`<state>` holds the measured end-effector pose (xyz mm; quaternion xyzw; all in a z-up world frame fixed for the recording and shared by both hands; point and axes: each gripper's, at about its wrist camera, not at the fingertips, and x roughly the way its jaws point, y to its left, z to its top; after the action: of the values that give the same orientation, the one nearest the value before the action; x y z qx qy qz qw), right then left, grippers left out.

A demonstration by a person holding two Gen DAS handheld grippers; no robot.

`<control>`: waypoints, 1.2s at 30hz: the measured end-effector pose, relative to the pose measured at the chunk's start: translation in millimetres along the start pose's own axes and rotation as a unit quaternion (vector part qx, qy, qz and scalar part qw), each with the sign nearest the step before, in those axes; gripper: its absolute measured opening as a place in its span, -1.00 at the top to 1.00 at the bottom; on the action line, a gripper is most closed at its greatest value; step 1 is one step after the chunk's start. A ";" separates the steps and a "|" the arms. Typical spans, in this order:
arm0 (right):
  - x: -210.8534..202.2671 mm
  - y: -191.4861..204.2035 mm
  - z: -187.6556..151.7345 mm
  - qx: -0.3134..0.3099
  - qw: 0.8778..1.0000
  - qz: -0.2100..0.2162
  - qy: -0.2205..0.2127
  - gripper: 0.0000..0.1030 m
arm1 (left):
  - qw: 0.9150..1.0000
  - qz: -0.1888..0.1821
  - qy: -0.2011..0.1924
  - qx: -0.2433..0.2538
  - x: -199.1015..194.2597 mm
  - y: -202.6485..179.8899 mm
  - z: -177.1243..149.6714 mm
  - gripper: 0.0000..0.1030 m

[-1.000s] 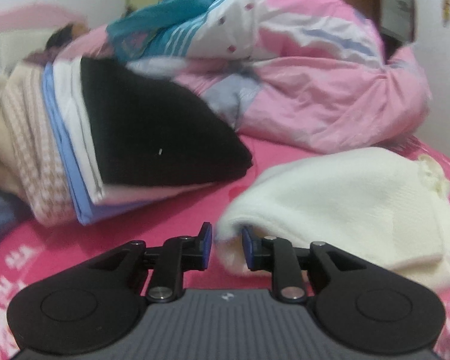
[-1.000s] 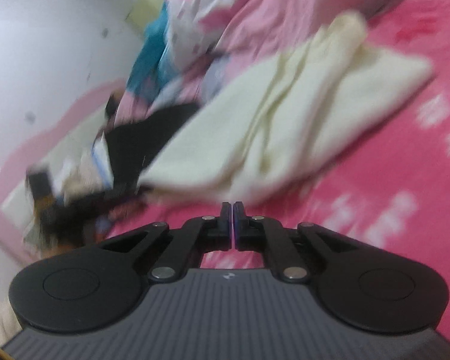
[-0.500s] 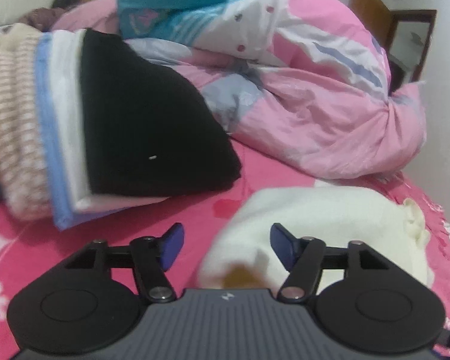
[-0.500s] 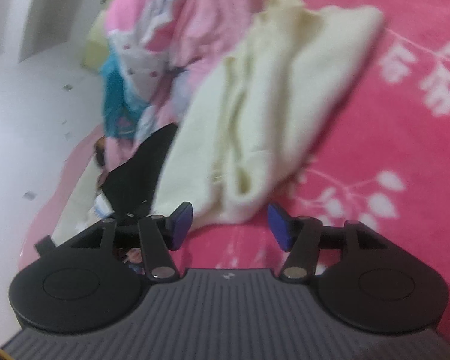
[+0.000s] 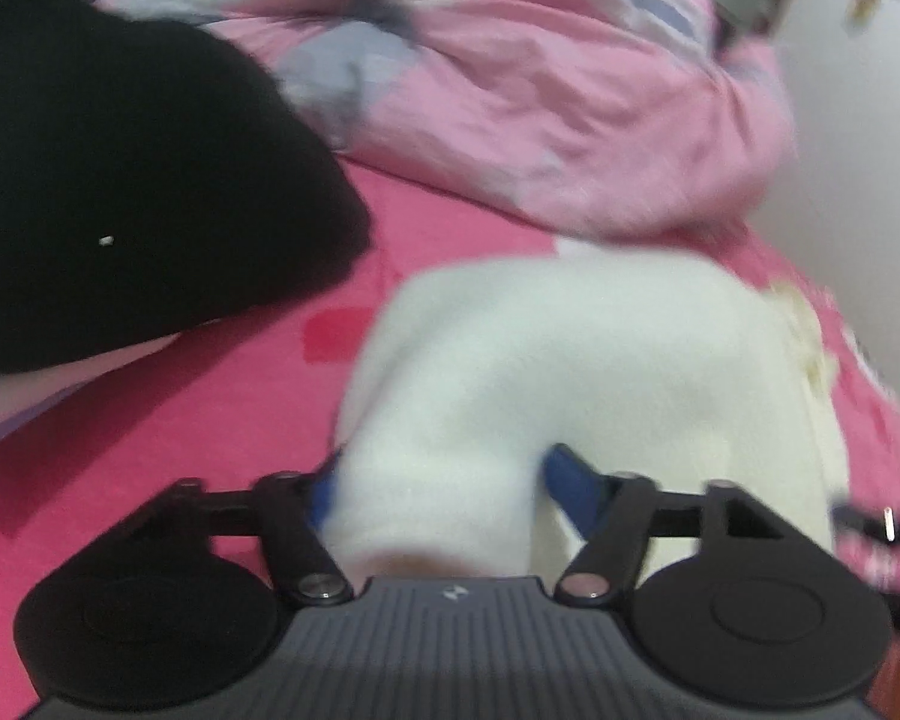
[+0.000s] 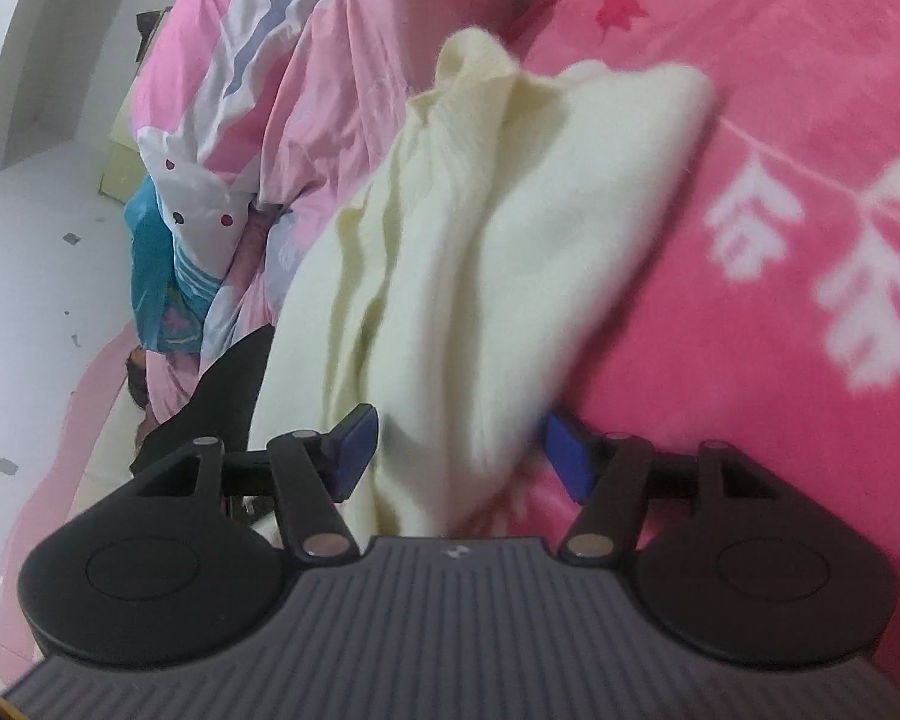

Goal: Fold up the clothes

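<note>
A folded cream knit garment [image 5: 570, 360] lies on the pink bed sheet [image 5: 222, 384]. In the left wrist view my left gripper [image 5: 444, 486] stands open, its blue pads on either side of the garment's near end. Seen from the right wrist, the same cream garment [image 6: 486, 252] stretches away in loose folds, and my right gripper [image 6: 462, 450] is open with the garment's near edge lying between its fingers. The picture is blurred, so contact with the pads is unclear.
A stack of folded clothes topped by a black garment [image 5: 120, 180] sits to the left of the cream one. A bunched pink quilt [image 5: 540, 102] fills the back of the bed. The sheet with white leaf prints [image 6: 810, 240] extends to the right.
Both grippers went from nearly shut or shut to wide open and pushed forward, so the cream garment's edge now lies between each pair of fingers.
</note>
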<state>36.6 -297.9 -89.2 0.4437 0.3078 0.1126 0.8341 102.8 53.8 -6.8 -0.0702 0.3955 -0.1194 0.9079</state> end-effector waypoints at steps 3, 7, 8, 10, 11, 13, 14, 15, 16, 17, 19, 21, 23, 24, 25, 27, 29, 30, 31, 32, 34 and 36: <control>8.0 2.0 7.0 -0.018 1.000 -0.004 0.003 -0.09 | 0.998 0.008 0.002 0.058 -6.7 -14.7 -7.5 0.27; 9.1 -2.0 14.2 -0.040 0.999 0.000 0.015 0.27 | 0.996 0.009 0.001 0.086 -16.4 -26.2 -13.4 0.56; 9.1 -3.3 16.0 -0.044 0.999 0.001 0.018 0.38 | 0.996 0.008 0.000 0.090 -18.6 -29.1 -15.6 0.60; 8.8 -3.8 19.3 -0.053 0.998 0.001 0.021 0.45 | 0.996 -0.005 0.005 0.086 -24.5 -34.0 -21.7 0.63; 8.6 -3.4 20.7 -0.057 0.998 0.001 0.021 0.47 | 0.997 -0.016 0.008 0.080 -27.7 -36.2 -25.0 0.64; 8.1 -2.5 23.7 -0.066 0.998 0.000 0.022 0.49 | 0.997 -0.036 0.016 0.068 -34.0 -40.6 -31.7 0.64; 7.8 -2.1 25.4 -0.069 0.997 -0.001 0.022 0.50 | 0.997 -0.047 0.020 0.063 -37.2 -42.8 -35.0 0.65; 7.5 -1.9 28.0 -0.072 0.997 -0.003 0.021 0.51 | 0.996 -0.057 0.024 0.057 -40.4 -45.0 -38.3 0.65; 7.1 -1.9 30.2 -0.073 0.997 -0.005 0.020 0.51 | 0.996 -0.068 0.028 0.051 -43.6 -47.2 -41.6 0.65; 6.5 -2.6 31.8 -0.073 0.997 -0.006 0.020 0.51 | 0.995 -0.078 0.032 0.045 -46.7 -49.4 -45.0 0.65; 5.4 -5.0 34.7 -0.069 0.997 -0.007 0.020 0.51 | 0.994 -0.099 0.039 0.034 -53.1 -53.9 -51.6 0.65; 4.4 -7.6 37.2 -0.065 0.998 -0.008 0.021 0.51 | 0.992 -0.119 0.047 0.022 -59.4 -58.3 -58.3 0.65; 2.5 -10.0 38.0 -0.060 0.998 -0.008 0.022 0.50 | 0.989 -0.140 0.054 0.011 -65.7 -62.7 -64.9 0.64; 1.4 -11.3 38.6 -0.056 0.998 -0.008 0.025 0.49 | 0.987 -0.148 0.057 0.007 -68.3 -64.9 -68.2 0.63; 0.2 -12.9 39.2 -0.051 0.998 -0.009 0.029 0.48 | 0.988 -0.145 0.053 0.010 -68.4 -66.9 -71.0 0.63; -5.8 -14.7 40.4 -0.038 0.999 -0.012 0.036 0.40 | 0.989 -0.141 0.045 0.017 -68.5 -70.9 -76.7 0.60; -16.9 -13.8 40.6 -0.027 0.999 -0.017 0.039 0.36 | 0.990 -0.137 0.037 0.022 -68.9 -74.3 -81.9 0.52; -25.6 -11.2 39.8 -0.024 0.999 -0.021 0.040 0.34 | 0.989 -0.139 0.036 0.018 -70.1 -72.7 -82.4 0.39; -35.4 -8.0 38.1 -0.021 0.999 -0.024 0.042 0.31 | 0.989 -0.144 0.033 0.010 -71.8 -68.8 -83.2 0.33; -45.4 -5.3 35.2 -0.022 0.999 -0.023 0.039 0.19 | 0.988 -0.149 0.029 0.001 -73.5 -64.9 -84.0 0.20; -64.9 0.1 29.0 -0.023 0.999 -0.019 0.036 0.10 | 0.987 -0.157 0.024 -0.013 -78.2 -57.8 -86.1 0.08; -79.2 6.4 18.1 -0.009 0.999 0.004 0.049 0.00 | 0.986 -0.164 0.020 -0.028 -83.9 -48.1 -89.9 0.03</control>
<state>-14.0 -342.8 -43.7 0.4311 0.3456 0.1410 0.8215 -26.3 27.5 1.7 -0.1577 0.3997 -0.2572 0.8656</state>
